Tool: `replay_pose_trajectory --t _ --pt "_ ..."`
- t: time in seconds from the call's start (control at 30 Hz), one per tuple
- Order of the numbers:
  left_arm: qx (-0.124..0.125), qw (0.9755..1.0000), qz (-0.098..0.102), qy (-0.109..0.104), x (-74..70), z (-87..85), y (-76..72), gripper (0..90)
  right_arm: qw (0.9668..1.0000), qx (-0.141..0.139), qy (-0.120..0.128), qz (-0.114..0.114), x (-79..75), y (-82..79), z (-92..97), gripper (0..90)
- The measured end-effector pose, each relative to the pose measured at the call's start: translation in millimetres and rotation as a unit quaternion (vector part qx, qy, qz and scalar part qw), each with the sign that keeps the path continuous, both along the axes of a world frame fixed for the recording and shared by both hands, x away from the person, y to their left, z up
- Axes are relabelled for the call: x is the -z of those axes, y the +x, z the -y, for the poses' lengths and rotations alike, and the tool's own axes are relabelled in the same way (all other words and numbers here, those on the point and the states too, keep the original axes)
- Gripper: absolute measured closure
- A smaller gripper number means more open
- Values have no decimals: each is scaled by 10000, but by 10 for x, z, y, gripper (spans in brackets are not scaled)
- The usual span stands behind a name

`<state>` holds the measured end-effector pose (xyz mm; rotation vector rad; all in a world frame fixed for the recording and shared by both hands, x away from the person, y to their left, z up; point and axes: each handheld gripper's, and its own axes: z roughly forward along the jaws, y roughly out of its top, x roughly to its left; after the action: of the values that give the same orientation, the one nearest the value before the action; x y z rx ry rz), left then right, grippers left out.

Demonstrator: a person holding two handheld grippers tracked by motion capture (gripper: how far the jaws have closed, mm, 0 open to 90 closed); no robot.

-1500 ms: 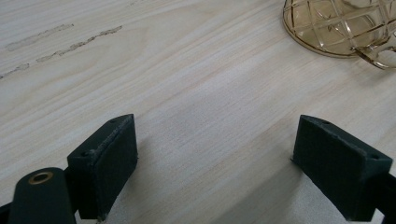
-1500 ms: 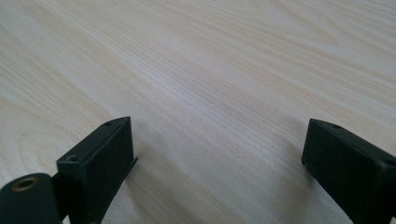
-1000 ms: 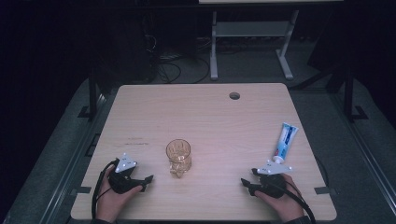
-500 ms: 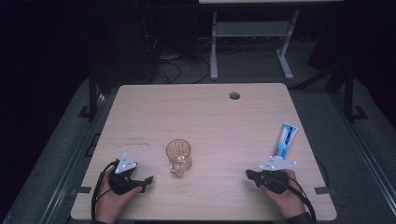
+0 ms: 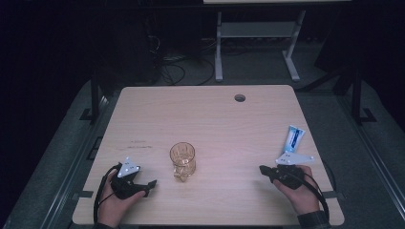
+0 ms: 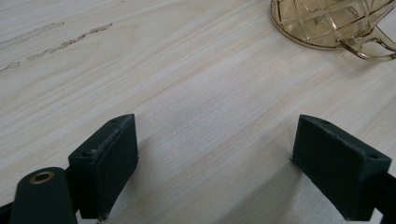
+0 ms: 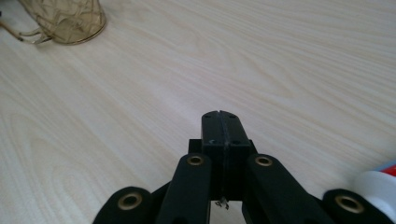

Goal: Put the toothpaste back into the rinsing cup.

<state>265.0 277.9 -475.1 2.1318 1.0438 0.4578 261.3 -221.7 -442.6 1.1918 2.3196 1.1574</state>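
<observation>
An amber glass mug (image 5: 183,159) stands upright mid-table between 2 grippers: the left gripper (image 6: 215,154) has jaws spread wide, the right gripper (image 7: 224,126) jaws pressed together on nothing. The mug looks rigid, slick and breakable; its handle (image 6: 369,46) seems the surest hold.

Table (image 5: 215,119) lit from above; surroundings dark; close views sharp.

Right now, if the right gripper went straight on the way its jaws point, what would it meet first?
Probably bare table. The right gripper, jaws shut and empty, aims past the amber glass mug, which sits off to one side; depth is uncertain.
</observation>
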Motion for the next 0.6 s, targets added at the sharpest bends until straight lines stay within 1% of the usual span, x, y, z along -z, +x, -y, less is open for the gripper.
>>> replay_pose_trajectory --t 0.23,0.47,0.6 --pt "6 10000 0 6 0 0 4 134 9998 207 54 4 -49 102 131 898" --pt "8 10000 -10 16 -3 0 3 134 9988 482 65 45 -115 270 285 897" --pt "9 10000 -11 17 -2 0 4 133 9982 596 28 67 -137 370 364 898"
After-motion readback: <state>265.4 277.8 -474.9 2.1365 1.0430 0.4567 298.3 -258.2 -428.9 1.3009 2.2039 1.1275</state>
